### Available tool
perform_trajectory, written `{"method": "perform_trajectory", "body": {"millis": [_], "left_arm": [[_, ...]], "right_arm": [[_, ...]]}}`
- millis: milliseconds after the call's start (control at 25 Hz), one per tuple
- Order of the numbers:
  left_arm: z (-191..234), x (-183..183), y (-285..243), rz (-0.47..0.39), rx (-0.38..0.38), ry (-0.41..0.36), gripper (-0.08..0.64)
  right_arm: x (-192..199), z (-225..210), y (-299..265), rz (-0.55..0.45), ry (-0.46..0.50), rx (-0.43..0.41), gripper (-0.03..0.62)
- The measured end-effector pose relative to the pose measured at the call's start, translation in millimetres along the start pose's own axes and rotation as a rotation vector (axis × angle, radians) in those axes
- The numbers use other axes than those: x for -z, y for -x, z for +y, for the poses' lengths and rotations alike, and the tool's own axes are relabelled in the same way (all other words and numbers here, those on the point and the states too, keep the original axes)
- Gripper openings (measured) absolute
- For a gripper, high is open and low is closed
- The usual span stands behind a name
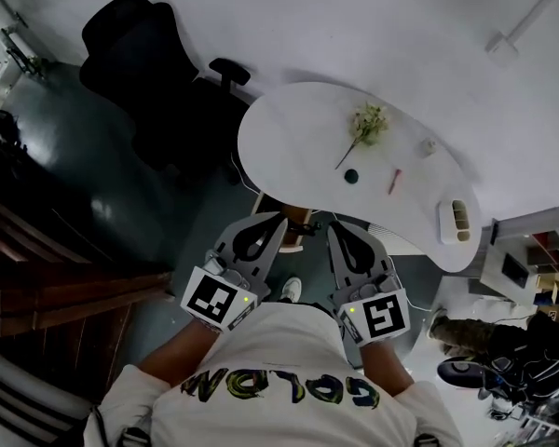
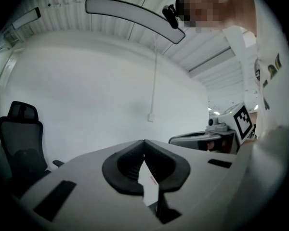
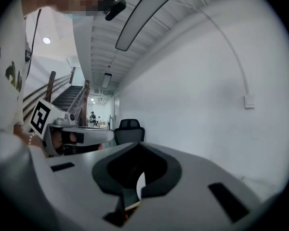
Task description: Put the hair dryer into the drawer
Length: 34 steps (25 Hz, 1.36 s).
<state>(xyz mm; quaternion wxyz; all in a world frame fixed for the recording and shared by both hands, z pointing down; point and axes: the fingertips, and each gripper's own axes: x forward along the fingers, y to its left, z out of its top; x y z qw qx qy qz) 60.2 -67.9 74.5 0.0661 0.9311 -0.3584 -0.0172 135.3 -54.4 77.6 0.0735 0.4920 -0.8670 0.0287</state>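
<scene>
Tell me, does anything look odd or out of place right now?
Nothing looks spilled or broken on the white table. Oddly, no hair dryer or drawer shows, and the left gripper and right gripper are shut and empty.

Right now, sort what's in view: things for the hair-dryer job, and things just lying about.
Job: left gripper, right gripper, both shut, empty. Nothing else for the job shows.
Lying about: flower sprig, red pen, white rack on the white table; black office chair.
</scene>
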Motion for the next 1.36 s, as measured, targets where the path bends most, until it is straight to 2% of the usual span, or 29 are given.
{"method": "perform_trajectory", "body": {"millis": [160, 440, 1360], "left_arm": [[-8.5, -19.3, 0.6, -0.021, 0.021, -0.020, 0.012], [-5.1, -27.1, -2.2, -0.049, 0.017, -0.019, 0.012], [0.2, -27.3, -3.0, -0.044, 0.001, -0.013, 0.012]], "right_arm": [[-15.2, -3.4, 6.0, -0.030, 0.002, 0.007, 0.018], [-19.7, -7.3, 3.0, -0.037, 0.019, 0.005, 0.012], [-26.7, -13.6, -2.0, -0.053, 0.010, 0.014, 0.012]]}}
